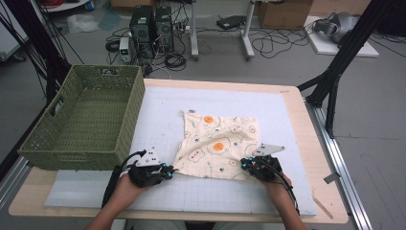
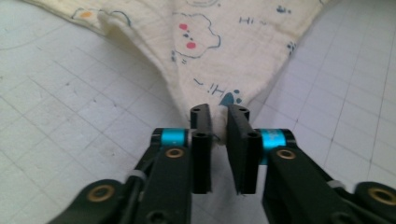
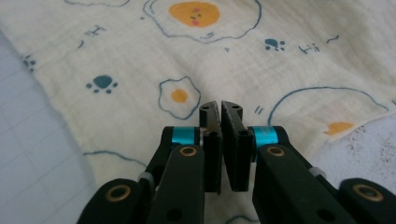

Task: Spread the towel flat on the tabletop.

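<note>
A cream cloth printed with fried eggs and paw marks lies rumpled on the white grid mat. My left gripper sits at the cloth's near left corner. In the left gripper view that gripper is shut on the pointed corner of the cloth, which pulls up into a taut ridge. My right gripper is at the cloth's near right edge. In the right gripper view its jaws are pressed together on a fold of the cloth.
A green woven basket stands at the table's left, its near corner close to my left hand. The wooden table edge runs along the right. Beyond the table, computers, cables and black stand legs are on the floor.
</note>
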`<state>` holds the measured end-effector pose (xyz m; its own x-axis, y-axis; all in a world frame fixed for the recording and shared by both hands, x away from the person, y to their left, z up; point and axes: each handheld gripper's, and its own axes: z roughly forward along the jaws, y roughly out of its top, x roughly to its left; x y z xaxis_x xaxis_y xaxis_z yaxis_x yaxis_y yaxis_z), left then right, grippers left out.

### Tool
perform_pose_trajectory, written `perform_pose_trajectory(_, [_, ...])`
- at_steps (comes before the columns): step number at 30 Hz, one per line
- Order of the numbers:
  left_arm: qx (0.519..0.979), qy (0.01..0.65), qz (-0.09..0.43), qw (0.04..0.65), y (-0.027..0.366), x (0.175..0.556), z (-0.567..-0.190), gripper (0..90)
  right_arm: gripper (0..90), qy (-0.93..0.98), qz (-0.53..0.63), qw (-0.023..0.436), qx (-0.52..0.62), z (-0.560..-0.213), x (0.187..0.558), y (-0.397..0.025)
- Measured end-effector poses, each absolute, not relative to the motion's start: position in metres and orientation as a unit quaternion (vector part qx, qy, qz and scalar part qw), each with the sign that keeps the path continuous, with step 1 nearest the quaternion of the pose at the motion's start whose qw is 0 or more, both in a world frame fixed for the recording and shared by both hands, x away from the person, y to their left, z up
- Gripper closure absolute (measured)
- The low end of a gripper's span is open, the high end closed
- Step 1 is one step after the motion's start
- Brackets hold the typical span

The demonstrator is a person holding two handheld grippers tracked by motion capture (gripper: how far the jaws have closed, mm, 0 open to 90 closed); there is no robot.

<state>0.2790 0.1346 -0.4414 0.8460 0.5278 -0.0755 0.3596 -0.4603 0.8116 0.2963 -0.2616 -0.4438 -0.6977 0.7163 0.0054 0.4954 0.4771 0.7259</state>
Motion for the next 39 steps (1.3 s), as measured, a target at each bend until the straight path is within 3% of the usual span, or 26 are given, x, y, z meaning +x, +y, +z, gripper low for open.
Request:
perform_pose_trajectory(6, [0.806, 0.311, 0.105, 0.493, 0.142, 0.289, -0.433, 45.8, 87.3, 0.856, 0.358, 0.134, 0.349, -0.441, 0.282, -0.272])
perform_pose_trajectory(9, [0.788, 0.332, 0.114, 0.507, 0.146, 0.298, -0.429, 40.9, 87.3, 0.861, 0.356, 0.126, 0.341, -0.440, 0.273, -0.279])
perform_pose_trajectory(15, [0.759, 0.365, 0.136, 0.521, 0.144, 0.328, -0.421, 41.4, 85.8, 0.871, 0.354, 0.113, 0.322, -0.438, 0.256, -0.293])
perform_pose_trajectory(22, [0.753, 0.389, 0.145, 0.510, 0.128, 0.364, -0.423, 43.8, 56.0, 0.843, 0.391, 0.144, 0.341, -0.433, 0.260, -0.298])
perform_pose_trajectory(28, [0.751, 0.410, 0.151, 0.495, 0.113, 0.390, -0.431, 44.8, 41.4, 0.818, 0.420, 0.171, 0.353, -0.428, 0.265, -0.296])
perform_pose_trajectory(39, [0.786, 0.409, 0.155, 0.437, 0.077, 0.422, -0.445, 40.3, 34.0, 0.809, 0.430, 0.183, 0.357, -0.427, 0.270, -0.291])
